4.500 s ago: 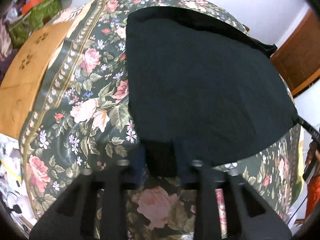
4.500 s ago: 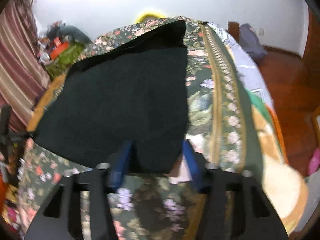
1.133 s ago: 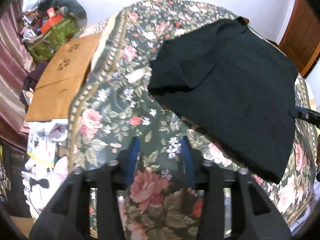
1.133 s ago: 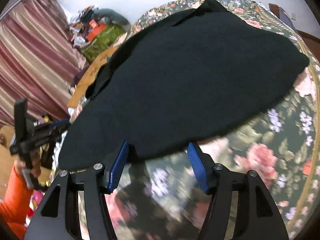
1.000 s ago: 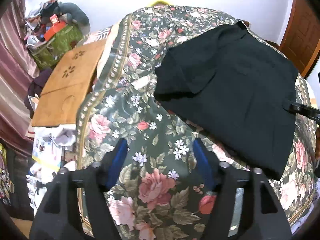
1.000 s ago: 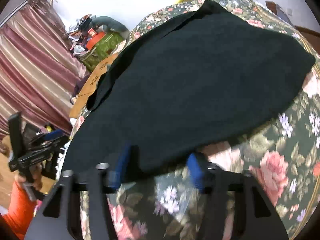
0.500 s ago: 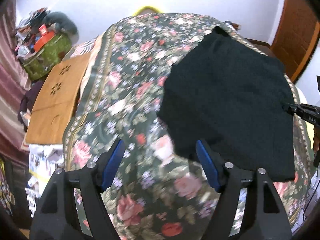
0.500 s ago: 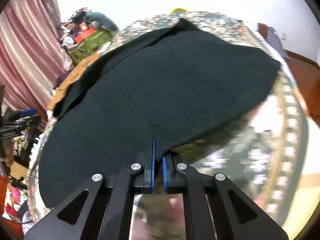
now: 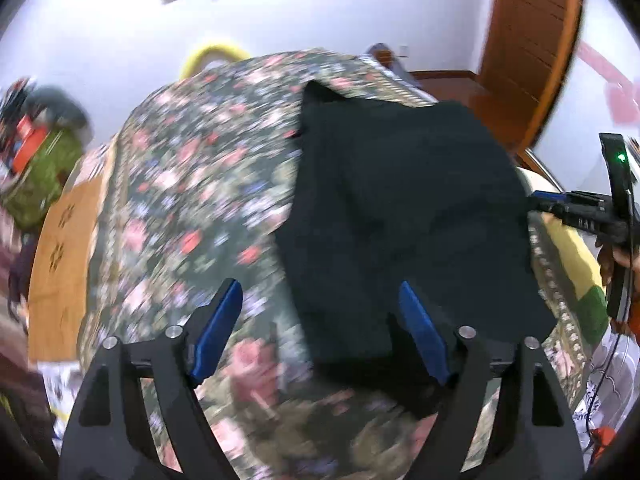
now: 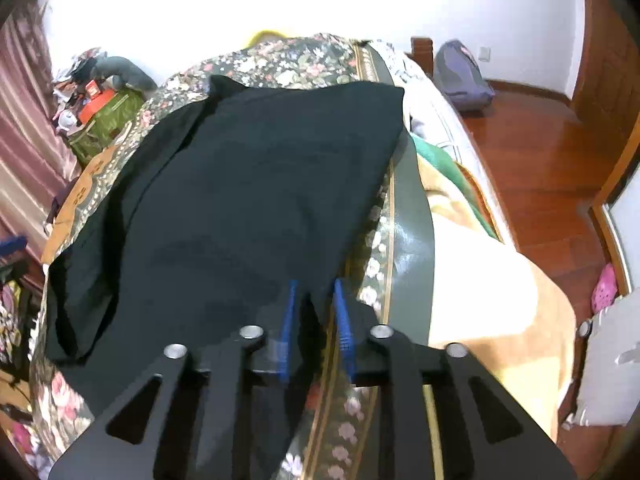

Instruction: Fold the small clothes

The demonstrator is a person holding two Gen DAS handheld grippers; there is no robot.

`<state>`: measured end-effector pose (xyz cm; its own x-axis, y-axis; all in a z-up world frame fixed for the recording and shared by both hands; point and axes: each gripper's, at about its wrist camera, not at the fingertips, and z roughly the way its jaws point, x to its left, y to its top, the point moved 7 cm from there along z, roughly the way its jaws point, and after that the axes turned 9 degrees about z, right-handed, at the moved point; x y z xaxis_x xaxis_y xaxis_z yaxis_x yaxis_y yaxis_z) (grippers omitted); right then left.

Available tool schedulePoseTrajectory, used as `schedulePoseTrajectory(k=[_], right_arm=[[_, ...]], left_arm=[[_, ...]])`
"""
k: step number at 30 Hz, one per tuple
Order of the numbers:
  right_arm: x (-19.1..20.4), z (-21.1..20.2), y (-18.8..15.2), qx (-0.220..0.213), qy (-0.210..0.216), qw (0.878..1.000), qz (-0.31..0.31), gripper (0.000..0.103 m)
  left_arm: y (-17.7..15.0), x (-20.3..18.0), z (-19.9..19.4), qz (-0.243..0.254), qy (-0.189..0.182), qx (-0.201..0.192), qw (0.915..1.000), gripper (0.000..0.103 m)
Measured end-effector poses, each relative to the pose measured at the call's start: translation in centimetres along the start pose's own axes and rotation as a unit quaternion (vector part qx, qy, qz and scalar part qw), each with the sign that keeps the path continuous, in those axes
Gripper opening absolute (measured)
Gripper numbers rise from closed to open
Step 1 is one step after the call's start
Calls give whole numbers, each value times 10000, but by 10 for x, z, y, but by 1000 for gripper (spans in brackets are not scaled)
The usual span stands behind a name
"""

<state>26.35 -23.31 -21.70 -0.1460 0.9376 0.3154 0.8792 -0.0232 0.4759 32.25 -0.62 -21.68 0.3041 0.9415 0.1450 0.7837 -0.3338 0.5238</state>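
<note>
We see a plain black garment lying on a dark green bedspread patterned with pink, red and white flowers and edged by a gold-trimmed border. Our left gripper and right gripper are black with blue pads. The floor is reddish-brown wood.

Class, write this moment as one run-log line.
left gripper: open, empty | right gripper: shut on black garment edge | garment on floral bedspread

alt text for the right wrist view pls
The right gripper pinches the near edge of a black garment spread over a floral bedspread, its blue pads nearly closed on the cloth. Wooden floor lies right.
</note>
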Motion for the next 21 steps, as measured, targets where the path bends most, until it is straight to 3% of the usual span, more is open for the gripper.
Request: schedulePoseTrajectory(k=[3, 6, 9, 12, 14, 17, 19, 21], right_arm=[[21, -9, -12, 5, 192, 9991, -381, 43], [41, -5, -27, 203, 430, 9966, -670, 44], [54, 9, -43, 484, 683, 9939, -720, 45], [56, 32, -50, 763, 723, 9923, -650, 46], [55, 44, -56, 898, 687, 9917, -615, 46], [54, 44, -55, 795, 755, 9924, -554, 48], [54, 45, -55, 790, 752, 9923, -584, 48], [56, 44, -56, 777, 781, 9920, -611, 48]], left_arm=[[16, -35, 16, 324, -148, 33, 9994, 89], [15, -66, 41, 651, -284, 294, 9970, 89], [1, -77, 70, 956, 76, 686, 9930, 89], [-21, -59, 82, 1041, 477, 952, 9889, 89], [-32, -33, 71, 778, 436, 861, 9923, 89], [-49, 14, 54, 422, 762, 839, 9927, 91], [-62, 44, 47, 89, 626, 873, 9942, 94], [-70, 70, 41, -253, 729, 953, 9925, 93]])
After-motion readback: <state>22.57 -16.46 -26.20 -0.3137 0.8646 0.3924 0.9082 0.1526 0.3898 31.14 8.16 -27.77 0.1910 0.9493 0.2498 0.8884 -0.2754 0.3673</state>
